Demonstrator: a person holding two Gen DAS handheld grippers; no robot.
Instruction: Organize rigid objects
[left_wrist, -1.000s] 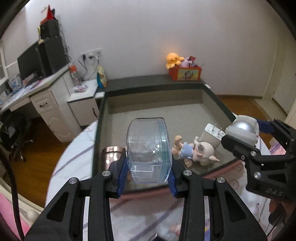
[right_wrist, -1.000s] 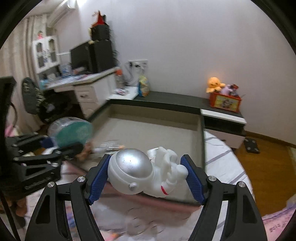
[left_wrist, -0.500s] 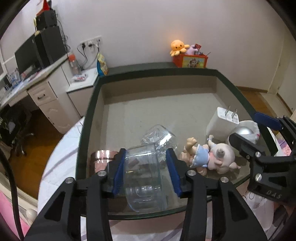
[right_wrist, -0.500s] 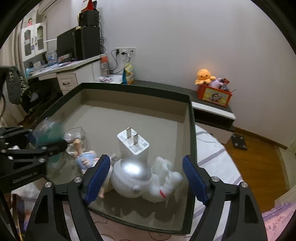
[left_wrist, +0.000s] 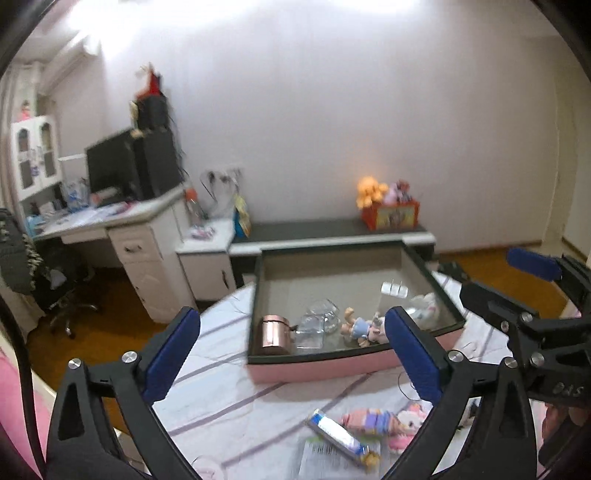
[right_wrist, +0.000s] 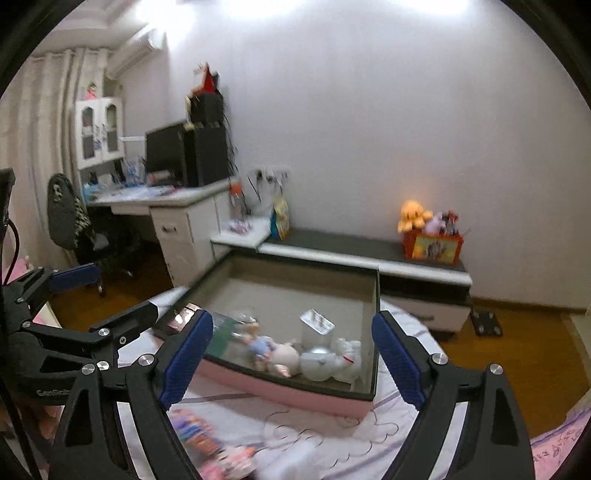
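With both jaws just opened wide and empty, left gripper (left_wrist: 291, 354) and right gripper (right_wrist: 291, 354) hang over the bedsheet (left_wrist: 229, 391) near the toys (left_wrist: 384, 422) still lying loose. Best next: drop squarely over one toy, close gently. Beyond, the box (right_wrist: 288, 391) holds the cup (left_wrist: 275, 334), clear jar (left_wrist: 314, 326), doll (right_wrist: 269, 349), astronaut (right_wrist: 328, 360), charger (right_wrist: 316, 325).

Premises: a domestic bedroom that doubles as a study. Evidence: a bed with striped sheet (left_wrist: 229, 373), a white worktop (left_wrist: 110, 218) with drawers carrying a monitor (left_wrist: 110, 166), an office chair (right_wrist: 74, 218), a glazed white cabinet (right_wrist: 98, 129), wooden flooring (right_wrist: 517, 332), curtains (right_wrist: 40, 147), and a box of plush toys (right_wrist: 432, 240) on a low shelf.
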